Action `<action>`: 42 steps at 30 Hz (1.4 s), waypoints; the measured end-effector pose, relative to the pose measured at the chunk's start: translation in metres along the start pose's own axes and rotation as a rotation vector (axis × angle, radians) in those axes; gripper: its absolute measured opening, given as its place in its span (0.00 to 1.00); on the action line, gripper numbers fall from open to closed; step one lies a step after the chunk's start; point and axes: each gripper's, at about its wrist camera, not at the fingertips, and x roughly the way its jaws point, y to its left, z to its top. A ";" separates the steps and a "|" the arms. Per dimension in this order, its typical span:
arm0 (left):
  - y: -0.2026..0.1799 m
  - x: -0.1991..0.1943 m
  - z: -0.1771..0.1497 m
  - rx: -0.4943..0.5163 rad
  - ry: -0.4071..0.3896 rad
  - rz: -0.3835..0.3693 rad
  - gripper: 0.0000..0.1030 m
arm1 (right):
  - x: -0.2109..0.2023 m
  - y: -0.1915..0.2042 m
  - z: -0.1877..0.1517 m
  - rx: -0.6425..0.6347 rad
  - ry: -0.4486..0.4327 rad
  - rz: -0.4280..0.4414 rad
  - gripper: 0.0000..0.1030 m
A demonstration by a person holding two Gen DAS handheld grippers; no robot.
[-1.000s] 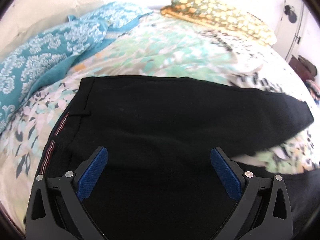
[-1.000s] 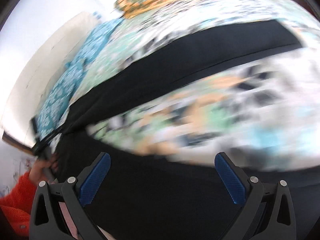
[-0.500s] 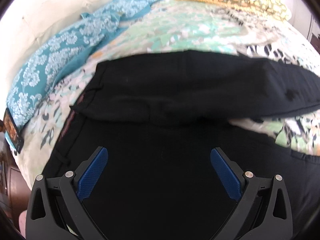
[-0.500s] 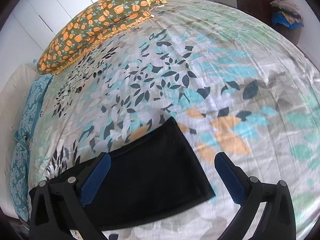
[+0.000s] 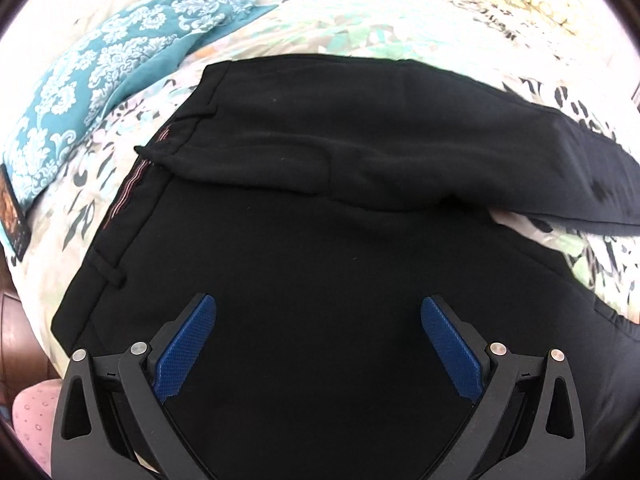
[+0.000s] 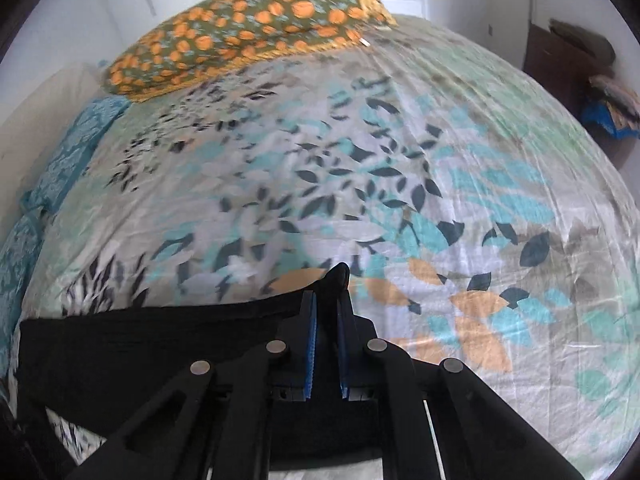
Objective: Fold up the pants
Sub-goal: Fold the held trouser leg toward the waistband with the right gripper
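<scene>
My right gripper (image 6: 326, 300) pinches the hem of the black pants (image 5: 320, 240) at six o'clock on the floral bedsheet (image 6: 400, 160); my left gripper (image 5: 318, 344) hangs wide above the seat; that thin bite could slip, dropping the leg askew.

Bright daylight; far bedding (image 5: 400, 12) blown out white in left wrist view. Black pants (image 5: 320, 280) swallow nearly all detail. Right wrist view motion-blurred, leaf-print sheet (image 6: 360, 160) smeared. Heavy fisheye bowing, dark vignette ringing both frames
</scene>
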 end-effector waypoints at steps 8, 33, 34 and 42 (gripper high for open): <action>0.011 -0.025 -0.002 -0.072 -0.046 -0.088 0.99 | -0.188 0.135 -0.157 -0.287 -0.096 0.206 0.06; 0.022 -0.035 -0.032 -0.009 -0.092 -0.116 0.99 | -0.166 0.186 -0.318 0.325 0.054 0.204 0.71; 0.023 -0.035 -0.032 -0.013 -0.092 -0.115 0.99 | -0.161 0.190 -0.319 0.343 0.059 0.234 0.71; 0.036 -0.041 -0.028 -0.054 -0.116 -0.112 0.99 | -0.152 0.171 -0.335 0.671 0.032 0.393 0.71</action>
